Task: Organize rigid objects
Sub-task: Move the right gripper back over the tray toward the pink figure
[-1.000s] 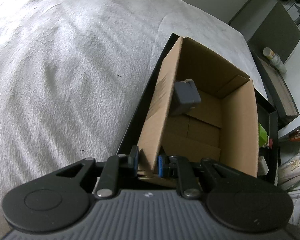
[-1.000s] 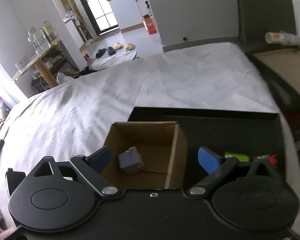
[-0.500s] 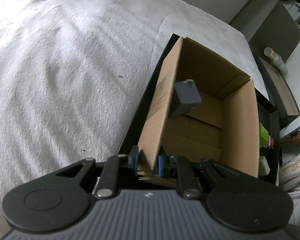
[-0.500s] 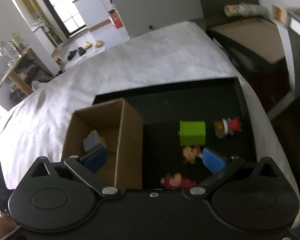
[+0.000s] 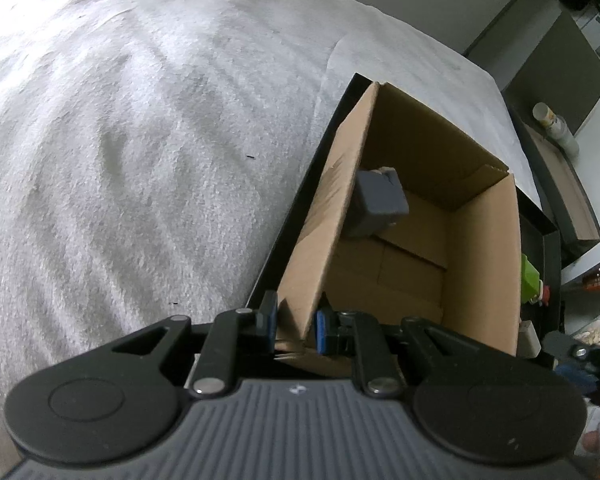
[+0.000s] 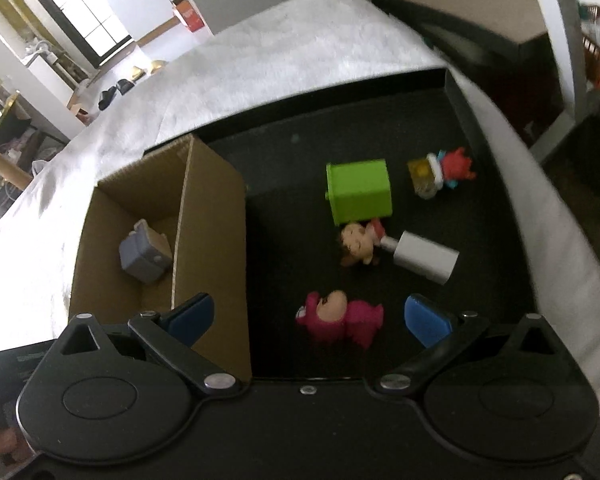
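A brown cardboard box (image 5: pixel 480 248) stands in a black tray (image 6: pixel 480 120) on the bed. A grey block toy (image 5: pixel 376 204) lies inside it; it also shows in the right wrist view (image 6: pixel 144 254). My left gripper (image 5: pixel 296 326) is shut on the box's near wall. My right gripper (image 6: pixel 308 318) is open and empty, above a pink bear figure (image 6: pixel 340 316) in the tray. Beyond it lie a green cube (image 6: pixel 360 192), a small doll (image 6: pixel 358 244), a white cylinder (image 6: pixel 424 258) and a red figure (image 6: pixel 448 168).
The grey blanket (image 5: pixel 140 140) covers the bed to the left of the tray. A dark side table (image 6: pixel 480 28) stands beyond the bed's far right. The cardboard box (image 6: pixel 216 208) fills the tray's left part.
My right gripper has swung right and down over the tray, so the pink bear now sits between its open fingers. The left gripper still holds the box wall.
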`<state>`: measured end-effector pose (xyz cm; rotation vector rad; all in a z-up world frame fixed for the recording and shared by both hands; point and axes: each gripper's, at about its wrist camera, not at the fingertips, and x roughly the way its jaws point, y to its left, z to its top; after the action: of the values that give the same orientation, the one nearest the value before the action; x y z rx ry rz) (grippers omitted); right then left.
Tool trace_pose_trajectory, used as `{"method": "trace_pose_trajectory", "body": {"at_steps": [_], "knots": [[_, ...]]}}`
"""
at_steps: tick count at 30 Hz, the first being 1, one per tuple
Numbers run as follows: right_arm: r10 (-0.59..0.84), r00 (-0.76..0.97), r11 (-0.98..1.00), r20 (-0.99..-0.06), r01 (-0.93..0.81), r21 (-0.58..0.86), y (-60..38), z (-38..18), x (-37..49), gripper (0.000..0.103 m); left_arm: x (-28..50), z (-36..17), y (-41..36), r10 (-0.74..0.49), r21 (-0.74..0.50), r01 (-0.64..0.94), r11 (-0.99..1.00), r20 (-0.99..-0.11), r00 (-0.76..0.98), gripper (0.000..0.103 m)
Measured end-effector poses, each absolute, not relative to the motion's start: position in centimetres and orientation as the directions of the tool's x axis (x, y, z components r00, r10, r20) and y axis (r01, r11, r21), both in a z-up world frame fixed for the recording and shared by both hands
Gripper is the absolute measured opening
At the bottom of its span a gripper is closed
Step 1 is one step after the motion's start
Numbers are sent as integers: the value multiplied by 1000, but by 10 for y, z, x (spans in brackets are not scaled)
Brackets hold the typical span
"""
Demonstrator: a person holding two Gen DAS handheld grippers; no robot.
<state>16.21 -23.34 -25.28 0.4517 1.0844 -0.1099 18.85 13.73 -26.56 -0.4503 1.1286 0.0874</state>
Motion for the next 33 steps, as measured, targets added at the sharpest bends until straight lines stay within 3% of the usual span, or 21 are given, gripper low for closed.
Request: {"method": "trace_pose_trajectory", "body": {"at_steps": [19,25,27,30,32,33], "knots": [[121,409,901,-905,337,273,-219,-307,178,103,189,-267,139,-156,-306,-298,904,-886,437,17],[121,411,911,-904,317,266,-217,-308,177,98,190,-267,138,-145,-293,-292,910,-888,437,18],[141,413,907,-900,311,285,-218,-308,177,90,190,-267,137,-142,-289,-291,912,-888,437,18],[100,408,924,-907,301,237,-218,-303,178,66,191,-269,138,-138,-290,-302,908,-888,439,18],[122,407,915,-905,308,261,-223,-302,178,65,191,-269,139,-139,-292,-305,906,-888,439,18],[136,406,909,-904,312,277,-226,-301,177,58,192,-269,138,-138,-291,-303,907,-888,439,18]]}}
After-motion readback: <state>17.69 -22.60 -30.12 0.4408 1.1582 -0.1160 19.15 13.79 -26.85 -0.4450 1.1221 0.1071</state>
